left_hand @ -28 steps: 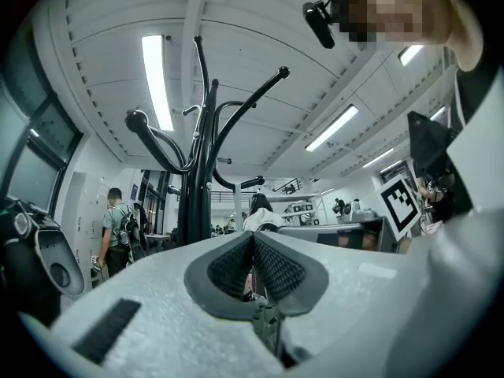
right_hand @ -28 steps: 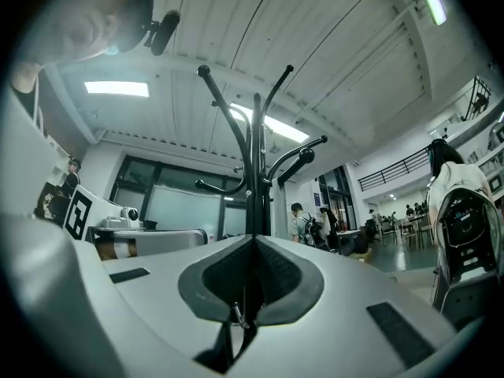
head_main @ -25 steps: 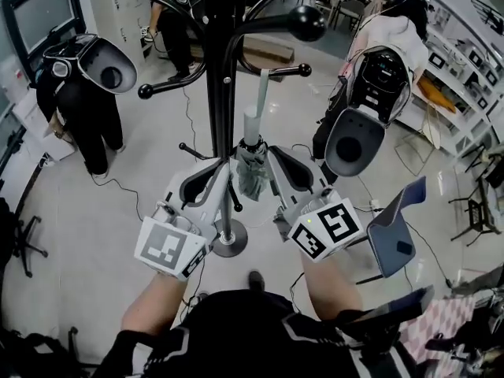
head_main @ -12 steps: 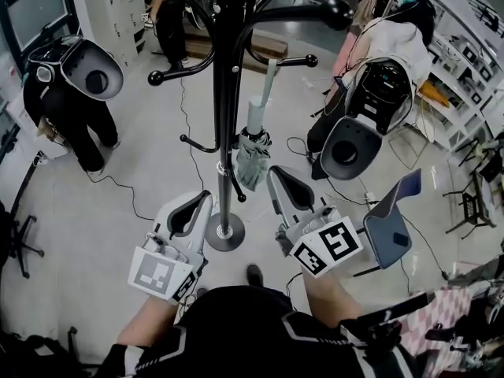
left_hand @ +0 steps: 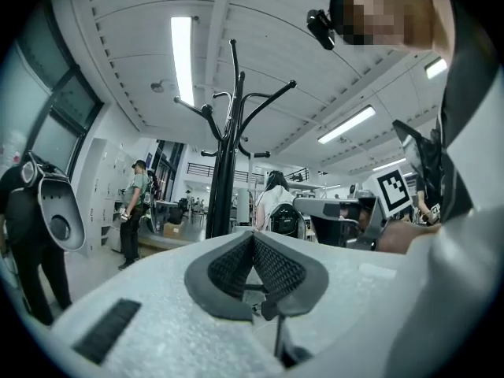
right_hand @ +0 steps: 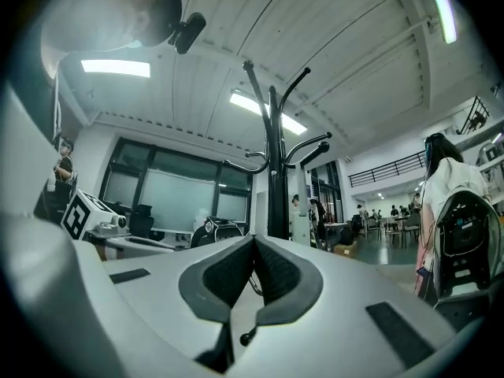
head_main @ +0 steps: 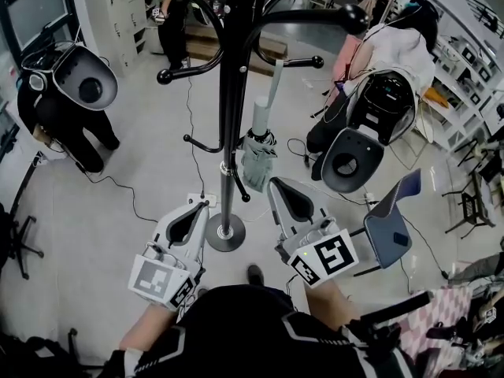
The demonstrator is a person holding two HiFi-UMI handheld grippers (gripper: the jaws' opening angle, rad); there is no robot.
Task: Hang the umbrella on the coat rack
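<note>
The black coat rack (head_main: 228,116) stands straight ahead of me, its round base (head_main: 226,235) on the floor. A folded grey-green umbrella (head_main: 256,157) hangs by its strap from a rack arm (head_main: 303,61), right of the pole. My left gripper (head_main: 193,205) is shut and empty, left of the base. On the other side, the right gripper (head_main: 282,186) is also shut and empty, just below the umbrella and apart from it. The left gripper view has the shut jaws (left_hand: 252,239) below the rack (left_hand: 224,179). In the right gripper view the jaws (right_hand: 253,242) point at the pole (right_hand: 276,172) and umbrella (right_hand: 300,215).
A person (head_main: 67,93) with a grey pack stands at the left, another person (head_main: 378,93) at the right. A blue chair (head_main: 394,227) is close on my right. Cables (head_main: 134,199) trail over the floor. Shelves (head_main: 465,77) line the right wall.
Both grippers have drawn back from either side of the umbrella towards me. The umbrella stays hanging on the rack, free of both.
</note>
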